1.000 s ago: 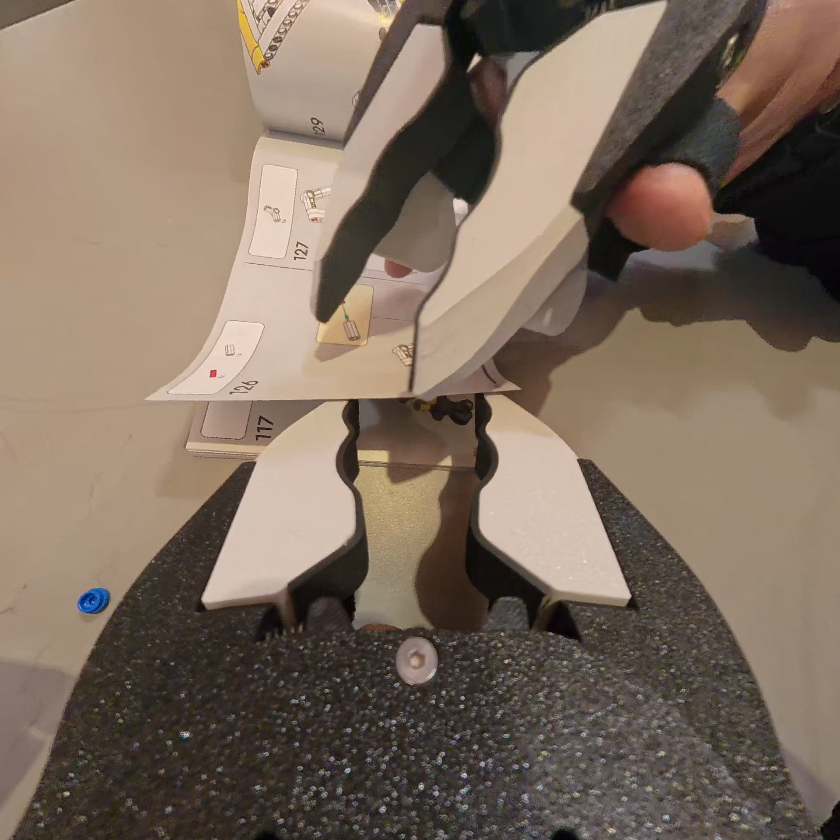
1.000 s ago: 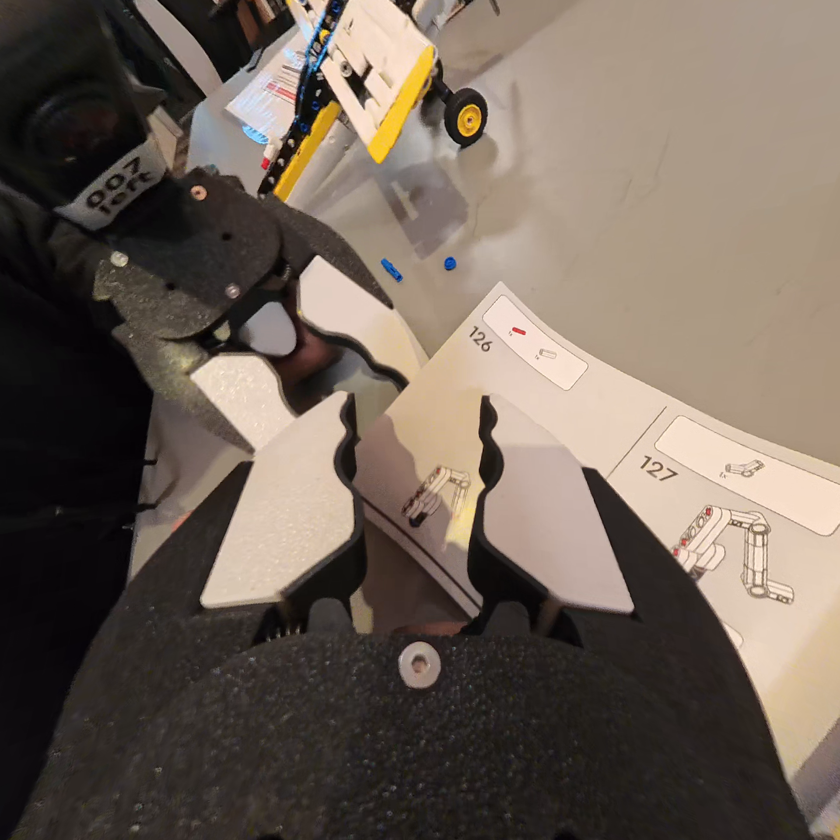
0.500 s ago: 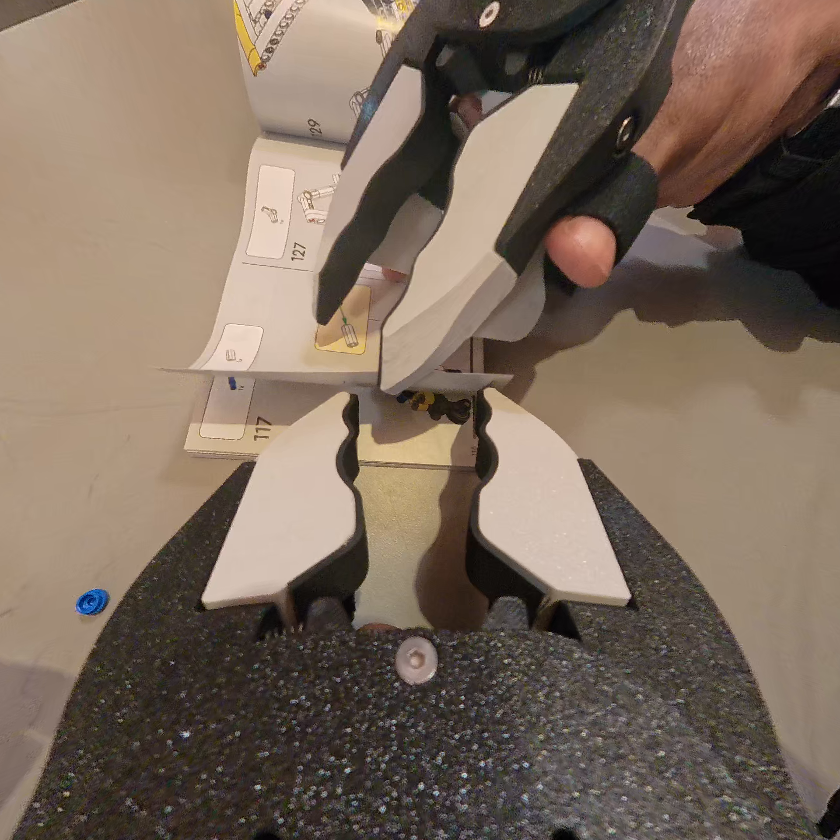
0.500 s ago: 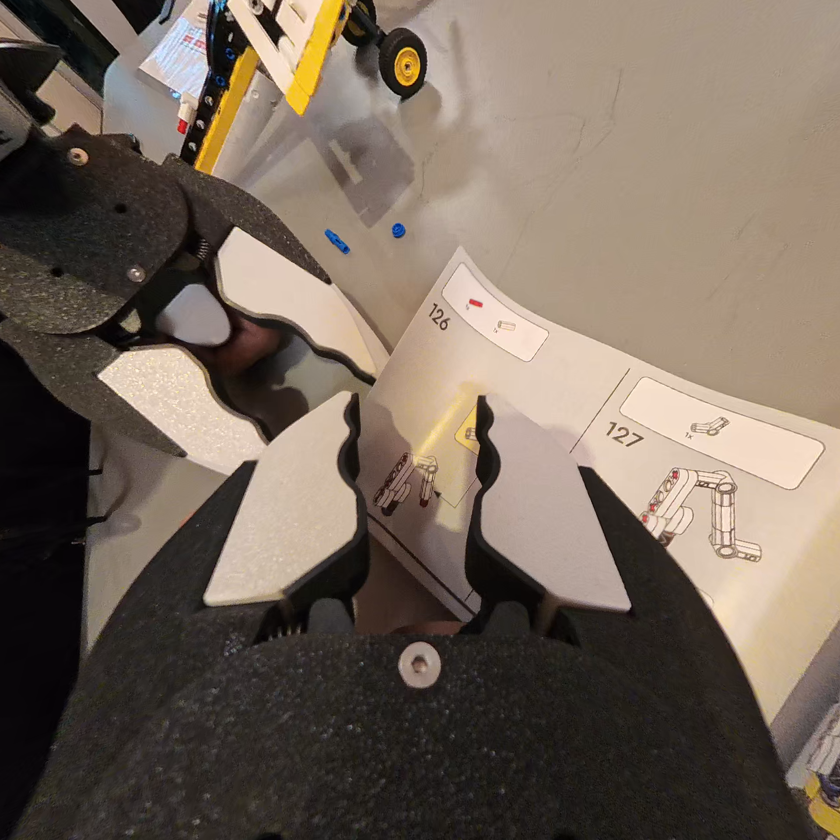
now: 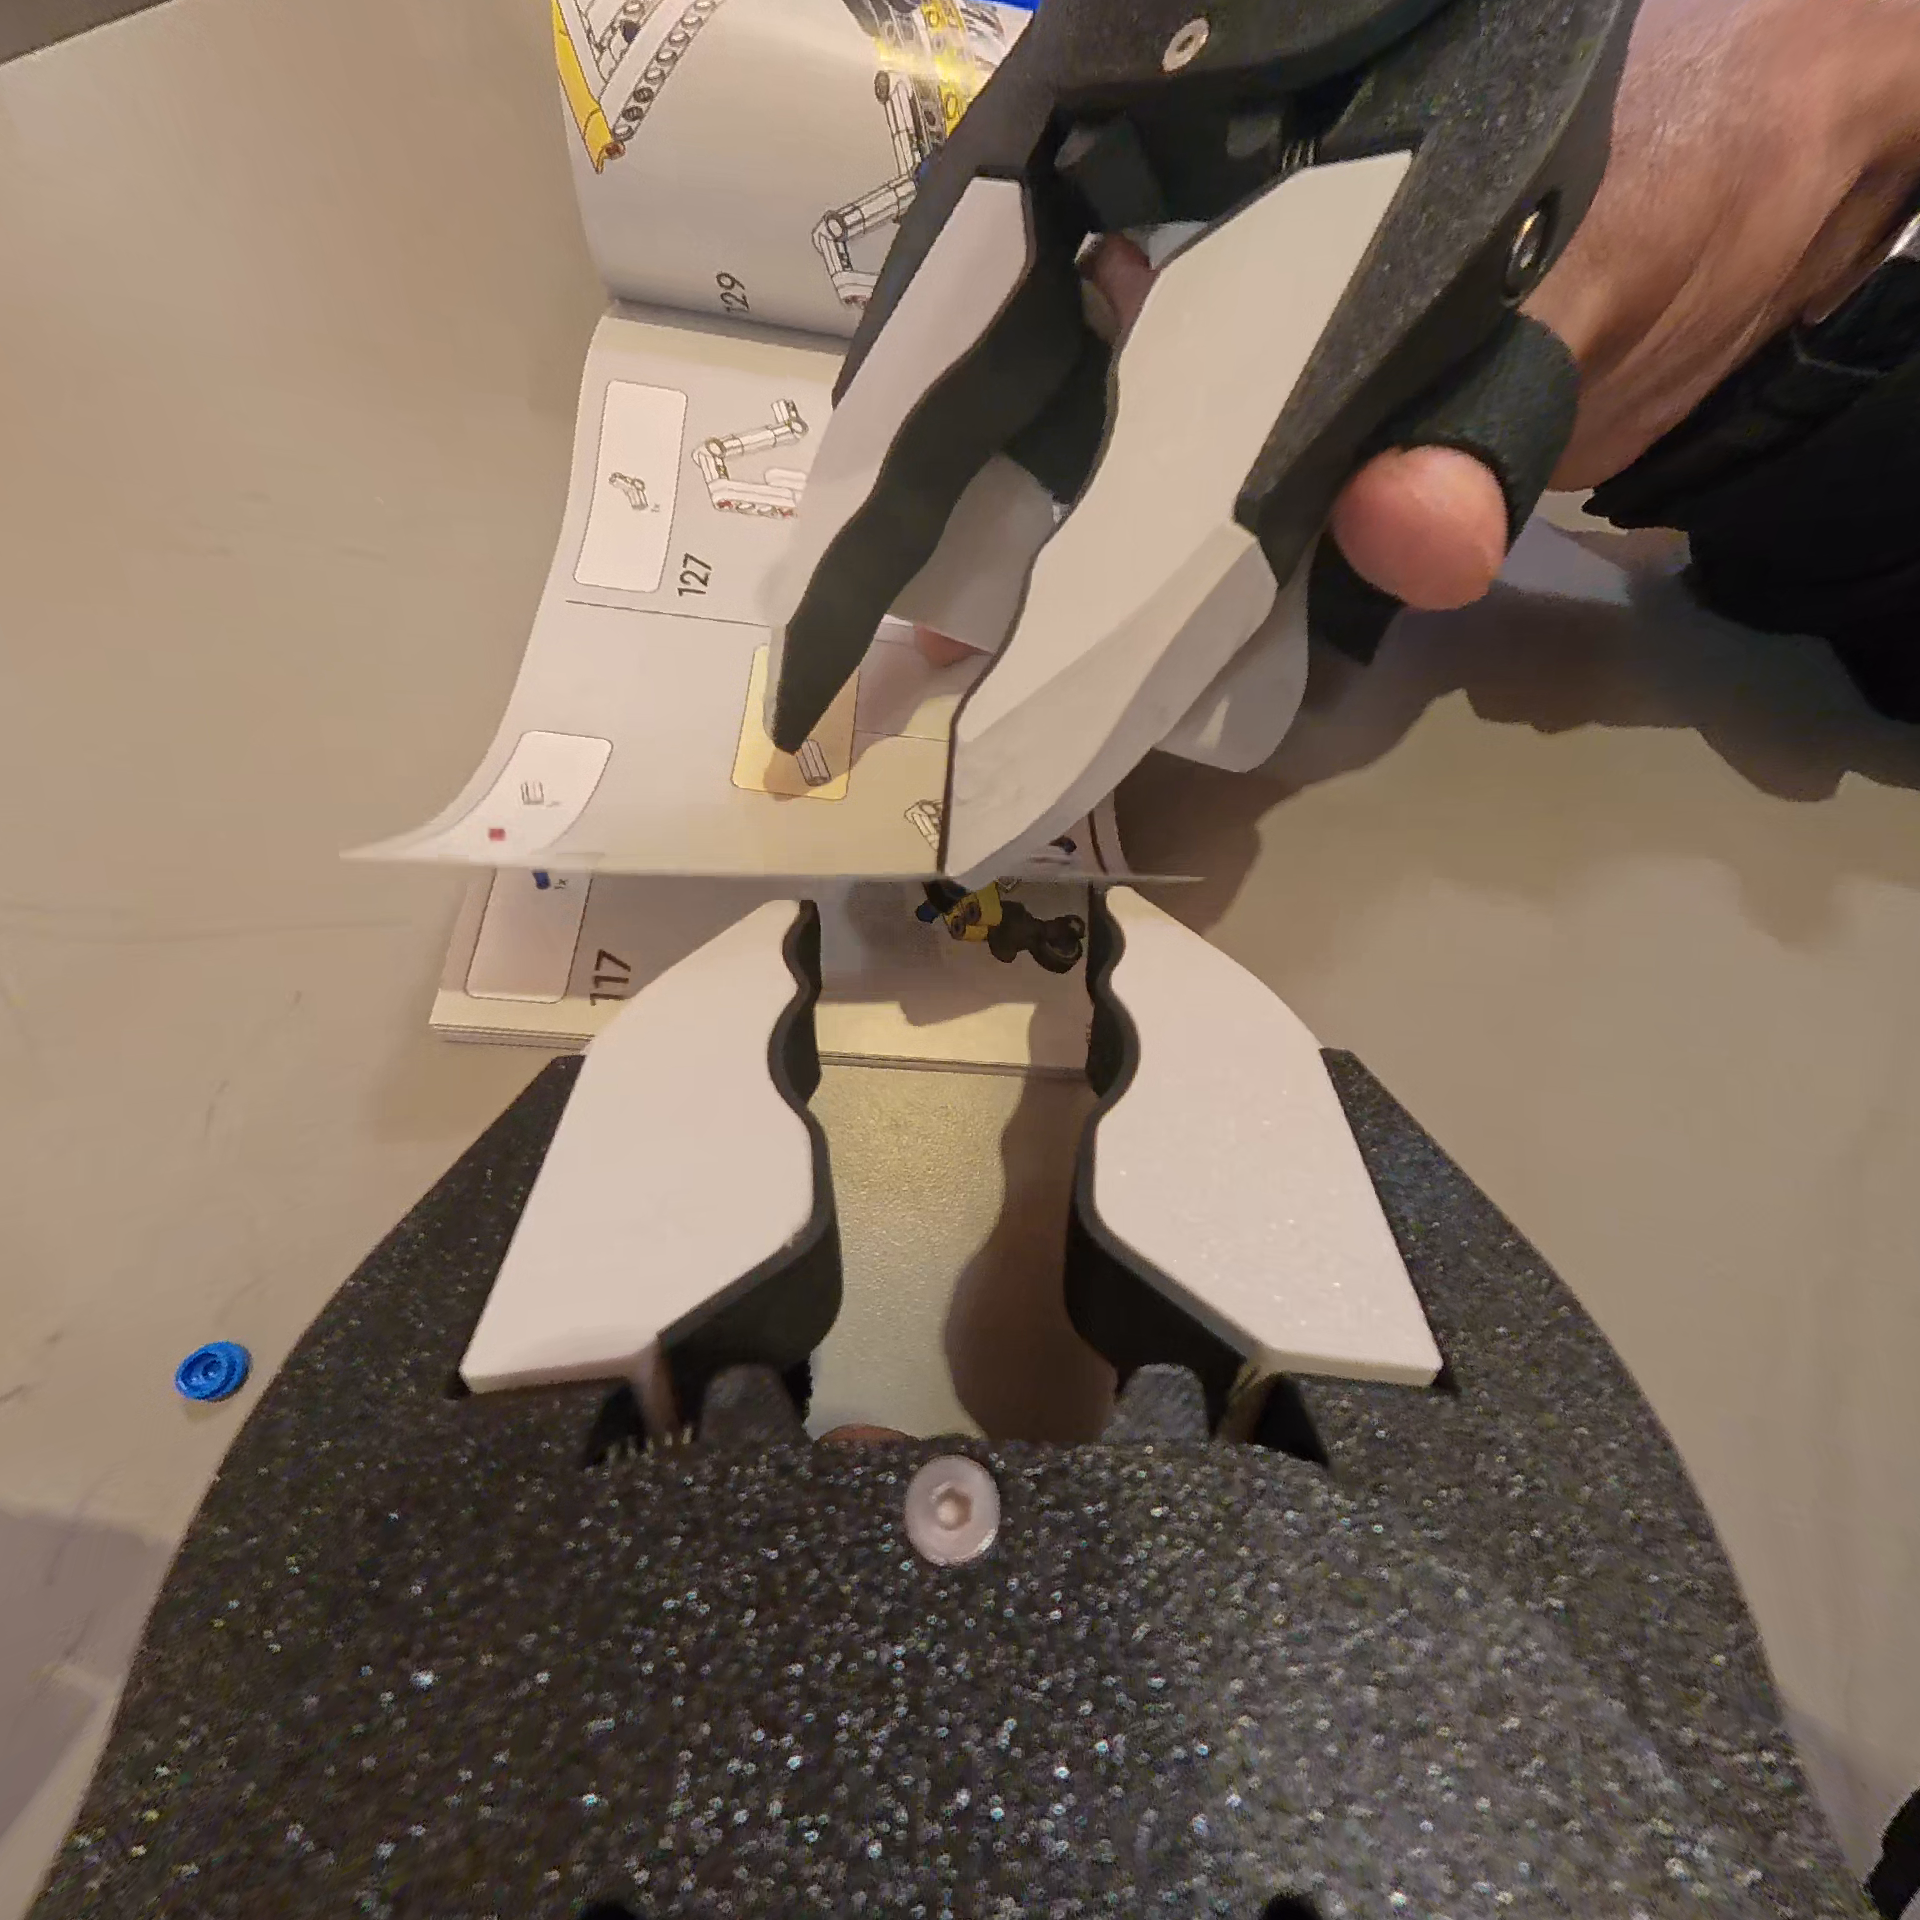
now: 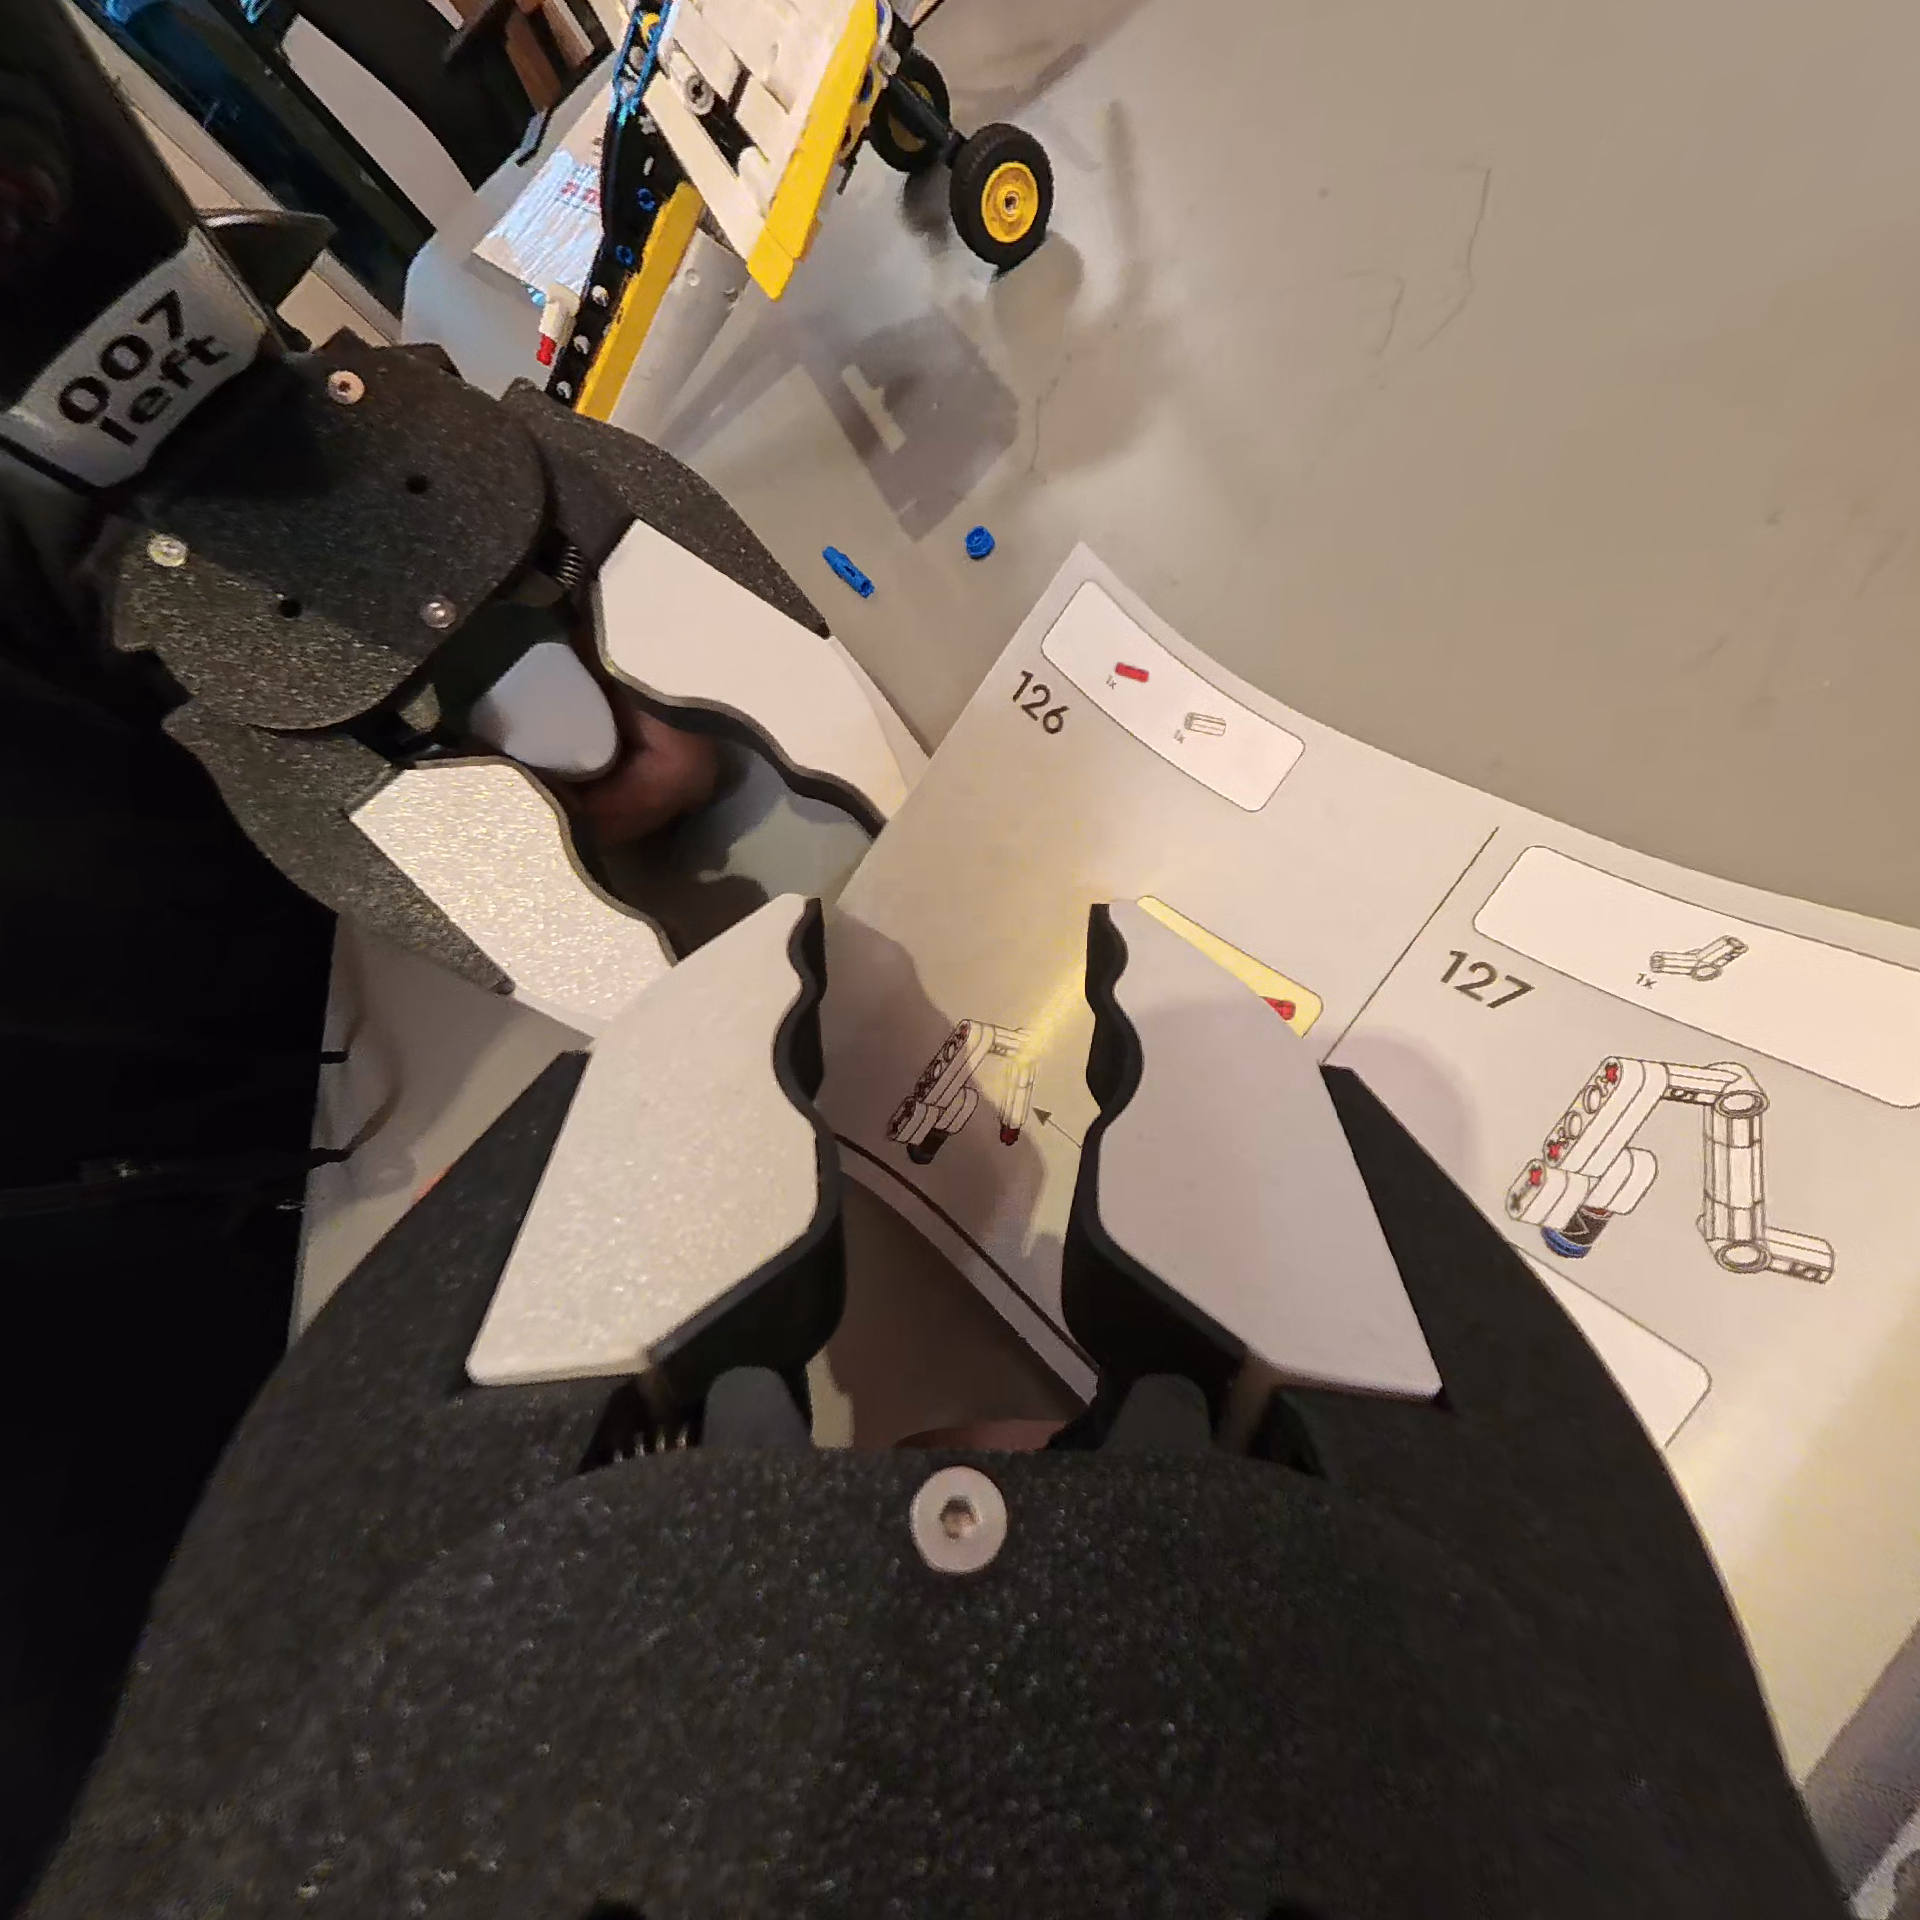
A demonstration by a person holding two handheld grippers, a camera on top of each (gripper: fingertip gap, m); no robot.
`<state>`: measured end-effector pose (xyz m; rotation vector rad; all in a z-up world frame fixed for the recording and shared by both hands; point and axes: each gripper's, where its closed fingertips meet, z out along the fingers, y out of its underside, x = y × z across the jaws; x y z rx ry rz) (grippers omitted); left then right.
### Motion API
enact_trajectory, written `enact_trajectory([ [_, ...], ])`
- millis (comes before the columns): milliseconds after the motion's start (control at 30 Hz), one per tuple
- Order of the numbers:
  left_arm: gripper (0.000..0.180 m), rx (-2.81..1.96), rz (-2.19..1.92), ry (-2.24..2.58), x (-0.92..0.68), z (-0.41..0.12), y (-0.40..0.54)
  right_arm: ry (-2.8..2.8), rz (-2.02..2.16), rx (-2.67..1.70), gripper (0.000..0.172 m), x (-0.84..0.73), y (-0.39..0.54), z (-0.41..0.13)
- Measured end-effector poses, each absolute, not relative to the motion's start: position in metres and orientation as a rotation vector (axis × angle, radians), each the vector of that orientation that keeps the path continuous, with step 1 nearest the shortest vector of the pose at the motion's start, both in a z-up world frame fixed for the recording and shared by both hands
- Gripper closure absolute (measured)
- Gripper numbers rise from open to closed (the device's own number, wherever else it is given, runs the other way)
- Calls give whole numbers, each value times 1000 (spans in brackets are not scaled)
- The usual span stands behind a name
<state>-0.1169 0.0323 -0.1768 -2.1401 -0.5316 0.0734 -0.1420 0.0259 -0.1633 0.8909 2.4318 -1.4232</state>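
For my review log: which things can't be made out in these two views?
- Left wrist view: the booklet pages under the lifted page, covered by it and by the right claw.
- Right wrist view: the yellow toy vehicle, cut off by the top edge.
- The left claw tips, hidden behind the page.

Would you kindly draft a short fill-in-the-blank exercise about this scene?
1. Both grippers' jaws stand ____.
2. The loose stud on the table is ____.
3. The right gripper reaches over a lifted ____ of the instruction booklet.
4. The toy vehicle's wheel has a ____ hub.

Missing words: open; blue; page; yellow
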Motion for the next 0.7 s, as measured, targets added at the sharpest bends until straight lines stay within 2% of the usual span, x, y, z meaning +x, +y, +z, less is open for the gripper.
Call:
enact_trajectory([
  [700,130,-2143,76,-528,-116,-177,33,2604,-1401,829,122,-137,24,-161],
])
